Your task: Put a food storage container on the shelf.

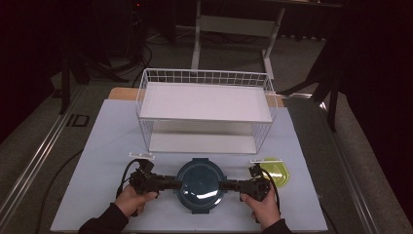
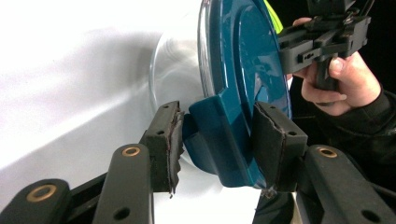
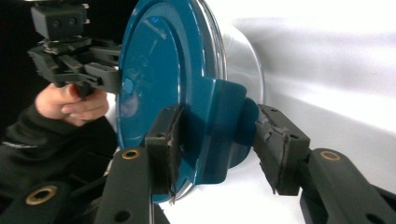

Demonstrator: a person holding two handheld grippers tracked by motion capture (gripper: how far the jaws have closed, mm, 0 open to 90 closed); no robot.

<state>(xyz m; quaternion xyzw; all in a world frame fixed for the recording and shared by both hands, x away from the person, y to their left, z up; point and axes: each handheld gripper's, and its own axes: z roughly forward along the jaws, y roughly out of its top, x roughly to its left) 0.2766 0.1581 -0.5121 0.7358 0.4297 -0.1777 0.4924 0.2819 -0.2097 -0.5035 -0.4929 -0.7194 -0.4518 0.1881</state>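
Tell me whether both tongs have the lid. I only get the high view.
Observer: The left tongs clamp the lid by its side clasp, with one pad on each face.
Operator: Check the right side.
Observer: The right tongs straddle the opposite clasp, and both pads touch it.
Operator: Report what's under the lid.
Observer: A clear glass bowl, sitting on the white table.
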